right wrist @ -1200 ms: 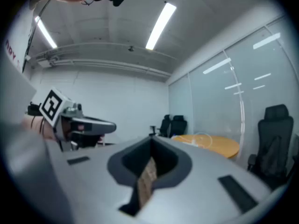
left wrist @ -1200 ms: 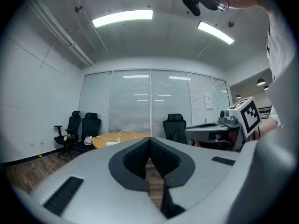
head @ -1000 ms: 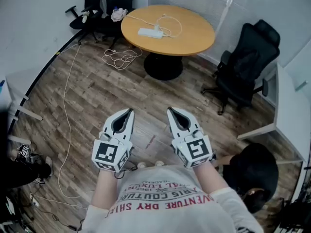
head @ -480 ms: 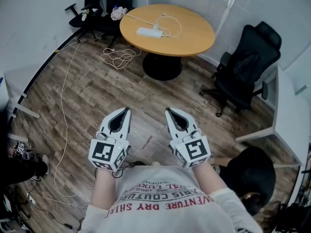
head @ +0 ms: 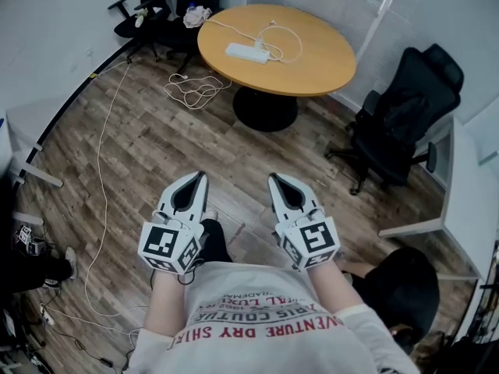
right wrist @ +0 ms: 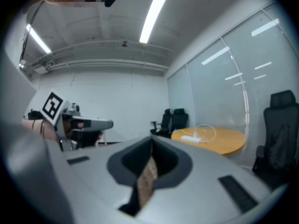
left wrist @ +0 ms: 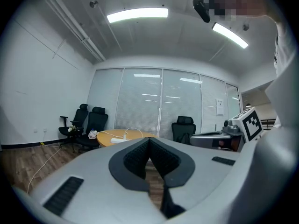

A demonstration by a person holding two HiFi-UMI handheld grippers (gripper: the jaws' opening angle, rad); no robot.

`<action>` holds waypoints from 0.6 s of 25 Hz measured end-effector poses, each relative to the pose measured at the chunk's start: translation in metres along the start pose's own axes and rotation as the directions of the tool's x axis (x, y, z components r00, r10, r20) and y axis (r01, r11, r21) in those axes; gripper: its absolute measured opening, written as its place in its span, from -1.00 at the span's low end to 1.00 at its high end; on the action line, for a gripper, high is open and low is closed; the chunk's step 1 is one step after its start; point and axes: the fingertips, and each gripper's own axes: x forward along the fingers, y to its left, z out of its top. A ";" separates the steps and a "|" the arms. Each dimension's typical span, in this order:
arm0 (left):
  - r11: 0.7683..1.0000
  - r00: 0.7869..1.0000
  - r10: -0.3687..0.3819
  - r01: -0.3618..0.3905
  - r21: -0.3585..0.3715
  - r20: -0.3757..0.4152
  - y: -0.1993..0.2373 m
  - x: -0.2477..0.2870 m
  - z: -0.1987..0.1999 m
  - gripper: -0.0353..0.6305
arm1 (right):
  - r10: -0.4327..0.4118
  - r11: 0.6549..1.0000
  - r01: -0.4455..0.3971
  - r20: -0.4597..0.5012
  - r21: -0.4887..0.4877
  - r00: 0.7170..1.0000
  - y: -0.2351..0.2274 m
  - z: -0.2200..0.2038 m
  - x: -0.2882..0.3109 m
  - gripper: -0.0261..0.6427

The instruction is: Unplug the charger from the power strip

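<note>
Took round light-wood table point(head: 312, 75) as reference. Found long white plastic power strip point(head: 243, 51) lying on the tabletop, with small white charger point(head: 261, 45) seated at one end of the strip and its thin white cord point(head: 290, 44) looped on the tabletop beside. Held white left gripper point(head: 198, 178) and white right gripper point(head: 276, 179) side by side, well short of the table, over wood-plank floor point(head: 140, 139). Saw both jaw pairs closed together, gripping nothing.

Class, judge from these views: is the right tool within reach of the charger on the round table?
Probably not: the right tool is close to the person, while the charger sits in the power strip on the table, across the floor. Nothing seems to block the walk.
</note>
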 end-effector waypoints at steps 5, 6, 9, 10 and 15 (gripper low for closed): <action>0.999 0.999 -0.033 0.033 -0.013 -0.012 0.061 0.049 0.000 -0.80 | -0.036 0.999 0.036 -0.018 0.020 0.999 -0.018 0.002 0.073 -0.84; 0.999 0.999 -0.046 0.045 -0.009 -0.015 0.076 0.061 0.002 -0.80 | -0.042 0.999 0.043 -0.020 0.025 0.999 -0.021 0.003 0.091 -0.84; 0.997 0.997 -0.075 0.075 0.013 -0.015 0.127 0.097 0.016 -0.80 | -0.072 0.997 0.072 -0.017 0.031 0.997 -0.029 0.010 0.149 -0.84; 0.996 0.997 -0.081 0.081 0.022 -0.019 0.146 0.109 0.020 -0.80 | -0.085 0.996 0.085 -0.017 0.033 0.996 -0.033 0.013 0.169 -0.84; 0.993 0.993 -0.113 0.114 0.037 -0.039 0.230 0.168 0.040 -0.80 | -0.136 0.989 0.138 -0.042 0.045 0.990 -0.052 0.026 0.255 -0.84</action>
